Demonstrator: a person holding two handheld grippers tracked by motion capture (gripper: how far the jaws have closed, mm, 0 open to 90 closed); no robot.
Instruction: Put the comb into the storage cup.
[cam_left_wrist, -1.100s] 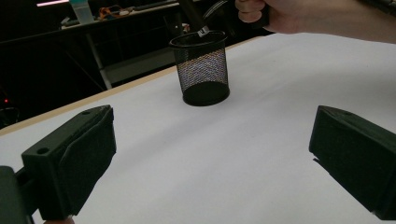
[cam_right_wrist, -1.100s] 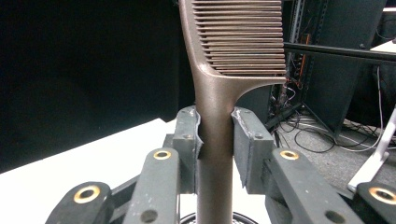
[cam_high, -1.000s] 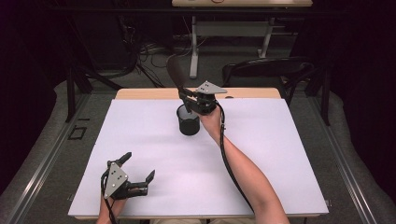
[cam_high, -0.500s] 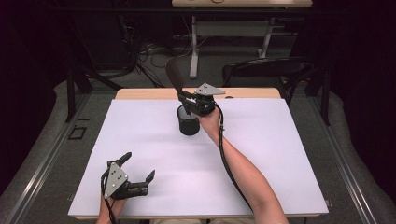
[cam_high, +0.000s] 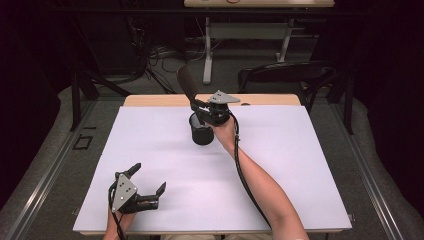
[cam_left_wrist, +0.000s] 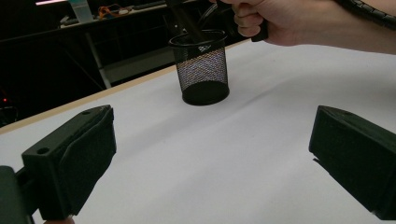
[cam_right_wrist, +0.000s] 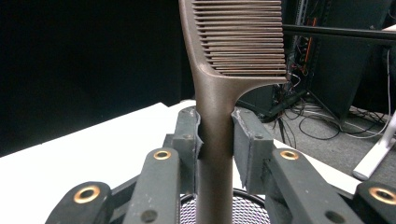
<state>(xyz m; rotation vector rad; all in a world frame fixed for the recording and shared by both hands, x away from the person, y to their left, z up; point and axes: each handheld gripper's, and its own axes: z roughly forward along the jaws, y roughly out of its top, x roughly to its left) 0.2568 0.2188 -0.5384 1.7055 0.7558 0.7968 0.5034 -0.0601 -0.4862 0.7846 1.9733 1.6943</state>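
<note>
A black mesh cup (cam_high: 202, 134) (cam_left_wrist: 202, 70) stands upright near the far middle of the white table. A dark brown comb (cam_high: 187, 85) (cam_right_wrist: 219, 70) rises out of it, toothed head up and tilted back-left, its handle end down in the cup (cam_right_wrist: 224, 210). My right gripper (cam_high: 199, 107) (cam_right_wrist: 215, 128) is shut on the comb's handle just above the cup's rim. My left gripper (cam_high: 148, 180) (cam_left_wrist: 210, 154) rests low near the table's front left, open, with nothing between its jaws.
The white table top (cam_high: 280, 165) has a wooden strip along its far edge (cam_high: 160, 100). A dark chair (cam_high: 285, 75) stands behind the table. Cables and desk legs lie on the floor beyond. The right forearm (cam_high: 260, 185) crosses the table's middle.
The right gripper has lifted slightly with the comb, so the comb's head stands higher above the cup. The left gripper has stayed put.
</note>
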